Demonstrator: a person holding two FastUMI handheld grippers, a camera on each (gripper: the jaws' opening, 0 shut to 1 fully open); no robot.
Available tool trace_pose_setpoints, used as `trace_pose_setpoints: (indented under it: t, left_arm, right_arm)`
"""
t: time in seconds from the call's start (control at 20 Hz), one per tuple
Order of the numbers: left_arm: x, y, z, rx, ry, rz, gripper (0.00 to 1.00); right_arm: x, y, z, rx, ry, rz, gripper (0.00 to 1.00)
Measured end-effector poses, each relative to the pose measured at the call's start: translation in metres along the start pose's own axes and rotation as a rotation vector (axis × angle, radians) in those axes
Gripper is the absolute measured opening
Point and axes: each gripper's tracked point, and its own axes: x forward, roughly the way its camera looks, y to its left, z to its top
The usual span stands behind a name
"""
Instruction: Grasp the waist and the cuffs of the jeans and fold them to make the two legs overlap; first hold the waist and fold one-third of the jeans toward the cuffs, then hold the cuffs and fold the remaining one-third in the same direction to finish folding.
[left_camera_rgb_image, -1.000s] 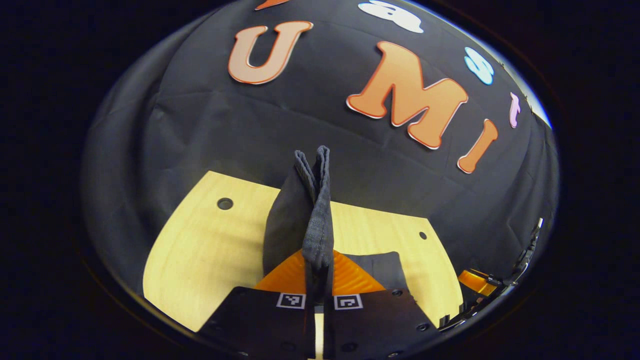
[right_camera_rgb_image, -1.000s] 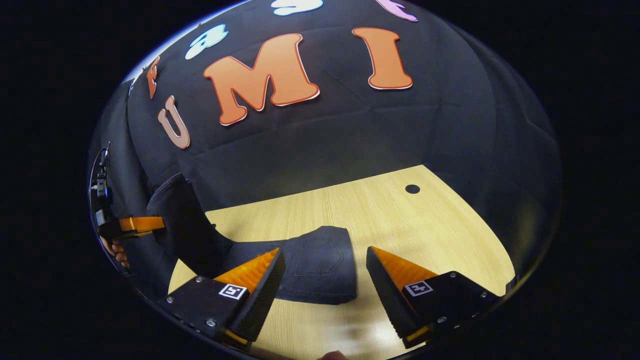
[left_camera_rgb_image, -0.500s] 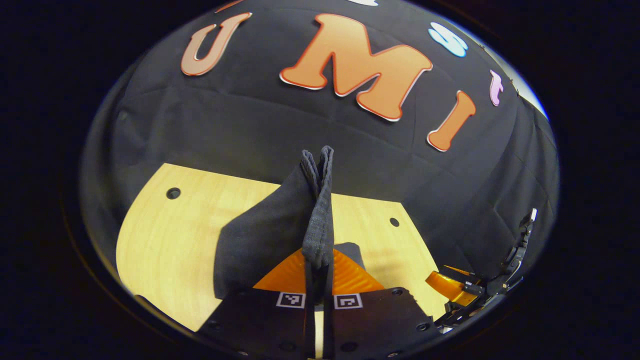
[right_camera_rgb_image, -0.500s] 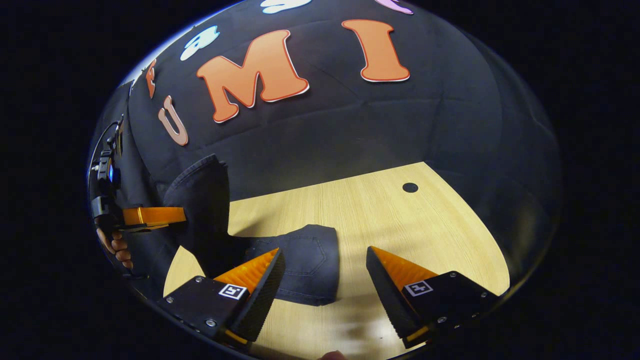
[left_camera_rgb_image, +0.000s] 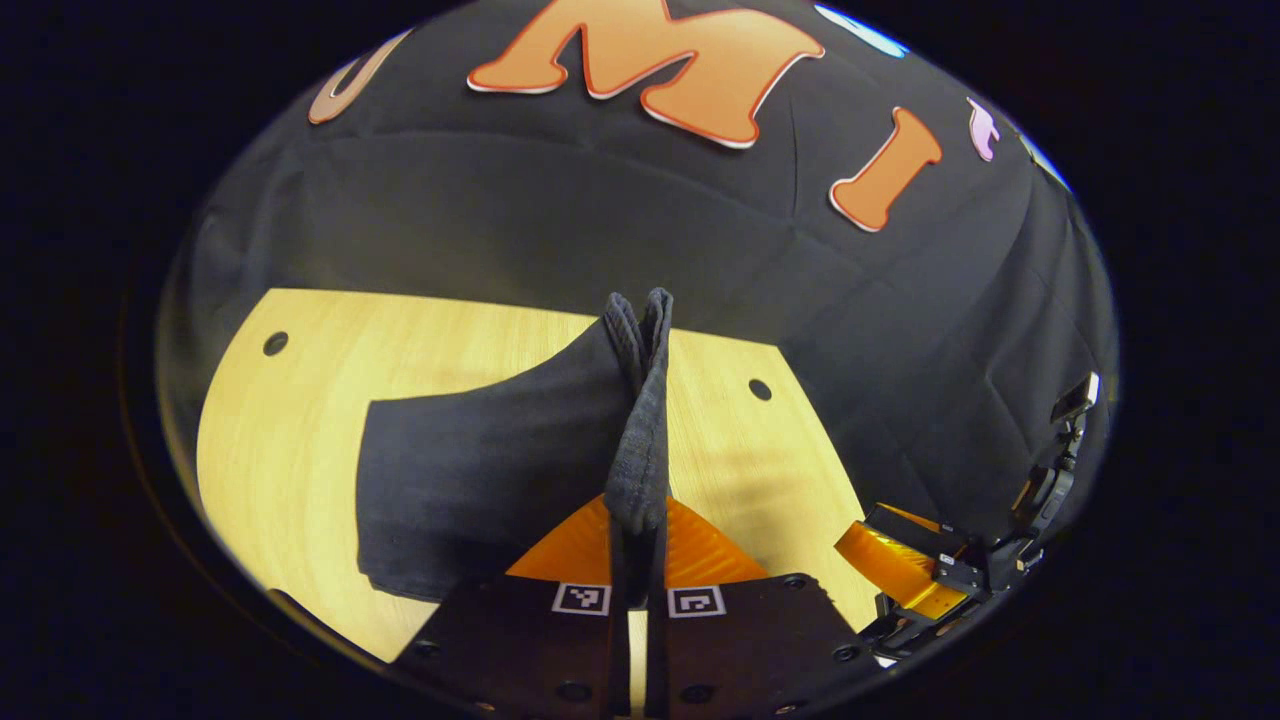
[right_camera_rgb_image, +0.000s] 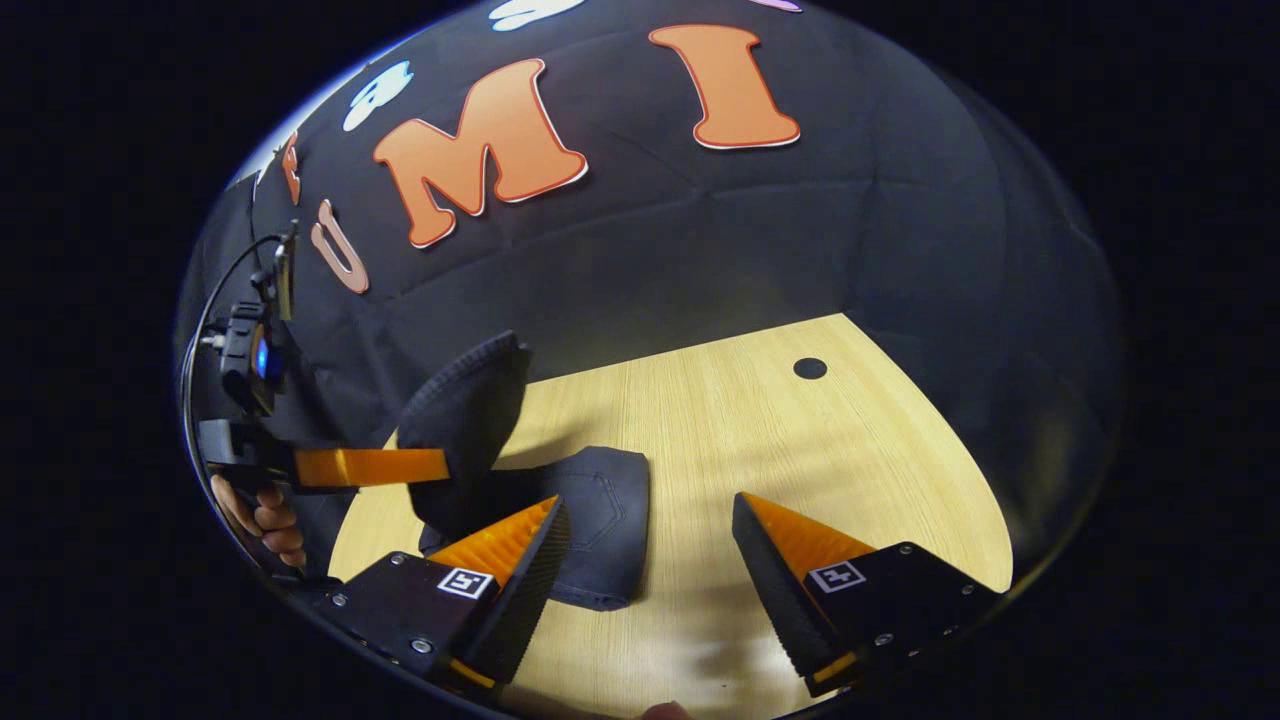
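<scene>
The dark jeans (left_camera_rgb_image: 480, 470) hang from my left gripper (left_camera_rgb_image: 637, 545), which is shut on a bunched edge of the denim standing up between its fingers. In the right gripper view the lifted part of the jeans (right_camera_rgb_image: 465, 420) rises beside the left gripper (right_camera_rgb_image: 440, 466), held by a hand (right_camera_rgb_image: 262, 512), while the lower part with a back pocket (right_camera_rgb_image: 595, 520) lies flat on the wooden table (right_camera_rgb_image: 800, 470). My right gripper (right_camera_rgb_image: 648, 545) stands open just above the table, the jeans by its left finger and nothing between its fingers. It shows in the left gripper view as the right gripper (left_camera_rgb_image: 905, 572).
The light wooden table (left_camera_rgb_image: 290, 420) has small round holes, one hole (left_camera_rgb_image: 275, 343) at the far left and another hole (right_camera_rgb_image: 809, 368) at the far right. The booth's black cloth wall rises right behind the table's back edge.
My left gripper has carried the held denim over toward the right gripper, and more cloth now spreads on the table to its left. The right gripper has stayed open, almost still.
</scene>
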Motion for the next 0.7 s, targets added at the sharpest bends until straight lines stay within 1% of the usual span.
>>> trace_pose_setpoints:
  t: [0.1, 0.2, 0.25, 0.3, 0.35, 0.4, 0.45, 0.5, 0.6, 0.65, 0.7]
  left_arm:
    - [0.016, -0.005, -0.018, 0.019, 0.053, 0.021, 0.07]
    - [0.025, -0.006, -0.035, 0.011, 0.095, 0.031, 0.08]
    - [0.027, -0.008, -0.042, -0.007, 0.114, 0.024, 0.15]
    - [0.029, -0.014, -0.046, -0.031, 0.121, -0.005, 0.15]
    - [0.025, -0.02, -0.045, -0.047, 0.122, -0.031, 0.24]
    - [0.018, -0.023, -0.043, -0.054, 0.115, -0.051, 0.3]
    - [0.016, -0.025, -0.041, -0.054, 0.097, -0.068, 0.42]
    - [0.011, -0.026, -0.037, -0.05, 0.078, -0.076, 0.51]
    - [-0.005, -0.025, -0.027, -0.037, 0.029, -0.081, 0.51]
    - [-0.017, -0.024, -0.019, -0.027, -0.012, -0.085, 0.66]
    - [-0.03, -0.019, -0.009, -0.006, -0.054, -0.067, 0.81]
  right_arm:
    - [0.0, -0.005, -0.001, 0.001, 0.002, -0.003, 0.99]
    - [-0.002, -0.007, -0.002, 0.003, 0.001, 0.001, 0.99]
    - [-0.001, -0.008, -0.001, 0.004, -0.002, 0.002, 0.99]
    - [-0.003, -0.006, 0.0, 0.006, -0.001, 0.009, 0.99]
    - [-0.003, -0.005, 0.0, 0.009, -0.001, 0.013, 0.99]
    - [-0.003, -0.003, -0.001, 0.007, -0.003, 0.019, 0.99]
    - [-0.004, -0.001, 0.0, 0.002, -0.004, 0.017, 0.99]
    - [-0.005, 0.001, 0.001, -0.004, -0.009, 0.021, 0.99]
    - [-0.009, 0.009, 0.006, -0.021, -0.024, 0.024, 0.99]
    - [-0.013, 0.014, 0.011, -0.035, -0.042, 0.025, 0.99]
    - [-0.016, 0.019, 0.016, -0.053, -0.066, 0.028, 0.99]
